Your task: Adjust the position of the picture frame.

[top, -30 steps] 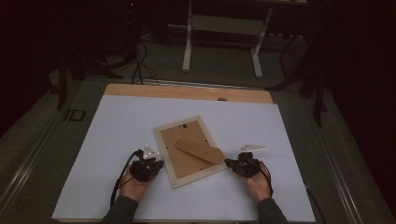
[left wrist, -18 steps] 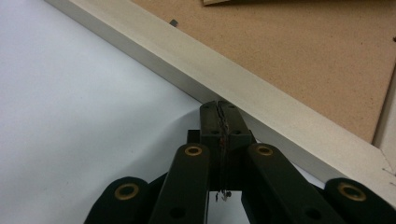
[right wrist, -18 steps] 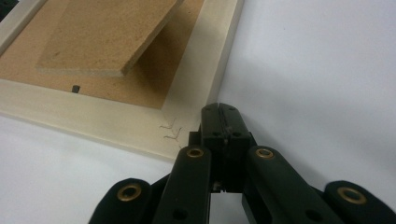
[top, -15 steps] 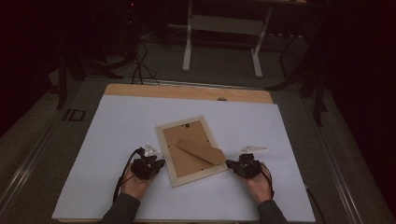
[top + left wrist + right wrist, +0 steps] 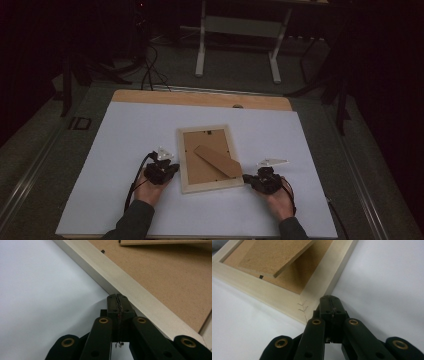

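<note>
Face-down, pale wooden picture frame point(image 5: 209, 158) lying on white surface point(image 5: 125, 130), brown backing showing, stand flap lifting, left hand-held gripper point(image 5: 172, 169) and right hand-held gripper point(image 5: 248, 180) flanking it, both closed, gripping nothing.

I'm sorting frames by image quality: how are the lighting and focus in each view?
High view: dim, with a dark room behind; the white sheet is brightest, the picture frame soft but readable. Left gripper view: even light, the left gripper sharp, the frame's far edge blurred. Right gripper view: the stand casts a shadow on the backing; the right gripper is sharp.
</note>
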Demonstrator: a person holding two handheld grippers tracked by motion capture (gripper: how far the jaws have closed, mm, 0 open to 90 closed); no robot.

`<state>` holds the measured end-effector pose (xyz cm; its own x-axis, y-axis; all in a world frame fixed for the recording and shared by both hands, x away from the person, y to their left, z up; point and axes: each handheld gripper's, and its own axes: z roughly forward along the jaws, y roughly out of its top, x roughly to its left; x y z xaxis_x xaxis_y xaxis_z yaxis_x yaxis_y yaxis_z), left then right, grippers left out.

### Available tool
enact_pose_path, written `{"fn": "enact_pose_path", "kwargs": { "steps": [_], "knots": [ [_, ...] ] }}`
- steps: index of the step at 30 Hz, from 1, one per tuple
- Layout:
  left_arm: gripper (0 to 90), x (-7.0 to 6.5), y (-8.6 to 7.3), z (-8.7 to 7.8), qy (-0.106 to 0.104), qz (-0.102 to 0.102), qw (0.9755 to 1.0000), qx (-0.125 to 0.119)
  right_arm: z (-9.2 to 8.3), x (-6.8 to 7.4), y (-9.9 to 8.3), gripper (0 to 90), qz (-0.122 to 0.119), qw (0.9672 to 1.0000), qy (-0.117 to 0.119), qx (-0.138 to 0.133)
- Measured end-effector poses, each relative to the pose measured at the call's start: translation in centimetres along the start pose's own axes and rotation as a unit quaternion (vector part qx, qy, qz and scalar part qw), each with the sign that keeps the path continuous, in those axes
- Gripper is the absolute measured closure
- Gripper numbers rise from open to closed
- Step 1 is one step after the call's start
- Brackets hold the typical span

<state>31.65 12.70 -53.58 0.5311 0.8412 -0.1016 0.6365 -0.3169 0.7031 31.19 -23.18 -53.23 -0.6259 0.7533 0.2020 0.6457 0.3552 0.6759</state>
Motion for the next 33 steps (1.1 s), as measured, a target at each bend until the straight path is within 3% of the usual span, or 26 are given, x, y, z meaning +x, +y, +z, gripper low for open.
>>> {"fn": "enact_pose_path", "kwargs": {
  "steps": [6, 10, 19, 24, 29, 33],
  "knots": [
    [90.0, 0.8, 0.9, 0.8, -0.004, -0.013, 0.9999, -0.002, -0.1, 0.4, -0.2, 89.9, -0.002, 1.0000, 0.004, 0.003],
    [90.0, 1.1, 1.4, 1.3, 0.003, -0.011, 0.9999, -0.002, -0.2, 0.7, -0.2, 89.9, -0.009, 0.9999, 0.006, 0.009],
    [90.0, 2.1, 2.2, 1.9, -0.007, -0.002, 1.0000, 0.000, -0.2, 1.7, -0.4, 89.9, -0.023, 0.9995, 0.015, 0.017],
    [90.0, 2.6, 2.2, 1.7, -0.011, -0.009, 0.9999, 0.004, 0.0, 2.5, -0.5, 89.9, -0.037, 0.9986, 0.031, 0.022],
    [90.0, 2.7, 1.5, 0.0, 0.007, -0.024, 0.9996, -0.015, 0.3, 3.3, -0.5, 89.9, -0.048, 0.9975, 0.046, 0.025],
    [90.0, 2.2, 0.8, -1.7, 0.009, -0.009, 0.9997, -0.023, 0.5, 3.8, -0.5, 89.9, -0.054, 0.9968, 0.052, 0.027]
  ]
}}
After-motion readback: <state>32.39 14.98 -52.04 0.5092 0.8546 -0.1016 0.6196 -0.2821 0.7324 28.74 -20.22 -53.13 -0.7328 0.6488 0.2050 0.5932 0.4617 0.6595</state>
